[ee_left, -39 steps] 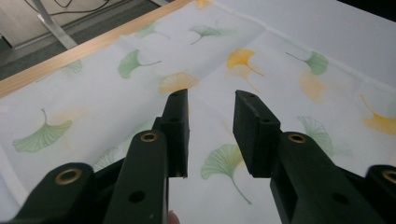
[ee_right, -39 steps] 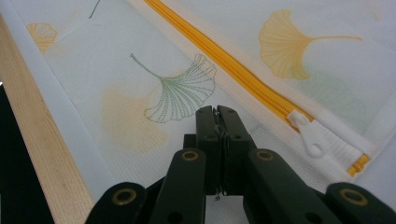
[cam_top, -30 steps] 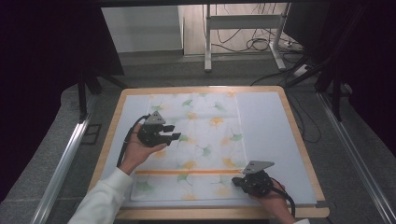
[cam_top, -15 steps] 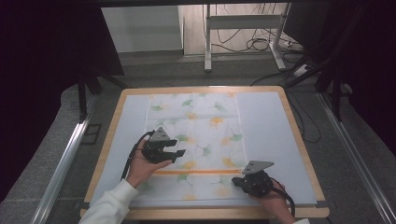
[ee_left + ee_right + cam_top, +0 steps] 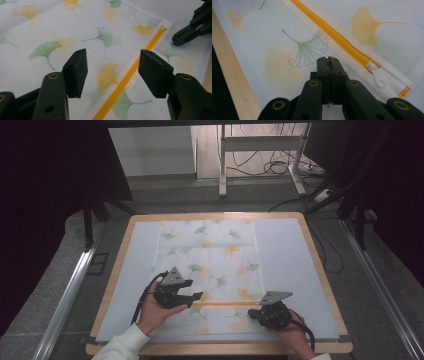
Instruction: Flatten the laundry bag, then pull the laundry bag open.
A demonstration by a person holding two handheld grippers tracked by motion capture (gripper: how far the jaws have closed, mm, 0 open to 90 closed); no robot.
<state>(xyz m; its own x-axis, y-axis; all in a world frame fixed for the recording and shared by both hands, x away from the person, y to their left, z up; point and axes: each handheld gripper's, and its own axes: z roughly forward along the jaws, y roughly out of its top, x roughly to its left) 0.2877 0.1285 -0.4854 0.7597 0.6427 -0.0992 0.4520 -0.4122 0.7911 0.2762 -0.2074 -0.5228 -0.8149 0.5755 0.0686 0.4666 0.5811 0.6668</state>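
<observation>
A white mesh bag [image 5: 210,255] printed with green and orange ginkgo leaves lies flat on the table. An orange zipper [image 5: 225,304] crosses its near end. My left gripper [image 5: 192,290] hangs open just above the zipper's left part, and the zipper [image 5: 130,75] runs between its fingers [image 5: 77,67]. My right gripper [image 5: 252,312] is shut, with its tips [image 5: 327,60] resting on the mesh a little on the near side of the zipper [image 5: 332,27], beside the white pull tab [image 5: 377,75]. I cannot tell if it nips the fabric. The right gripper [image 5: 190,32] is also in the left gripper view, by the pull tab [image 5: 167,25].
The bag rests on a pale mat [image 5: 285,250] over a wooden-edged table [image 5: 320,265]. The near wooden edge [image 5: 234,82] lies close to my right gripper. Behind the table stand a metal frame [image 5: 222,160] and floor cables [image 5: 280,167]. A rail [image 5: 70,290] runs along the left.
My left gripper has moved toward the near edge and to the right, from the bag's left middle to the zipper. The right gripper has stayed where it was.
</observation>
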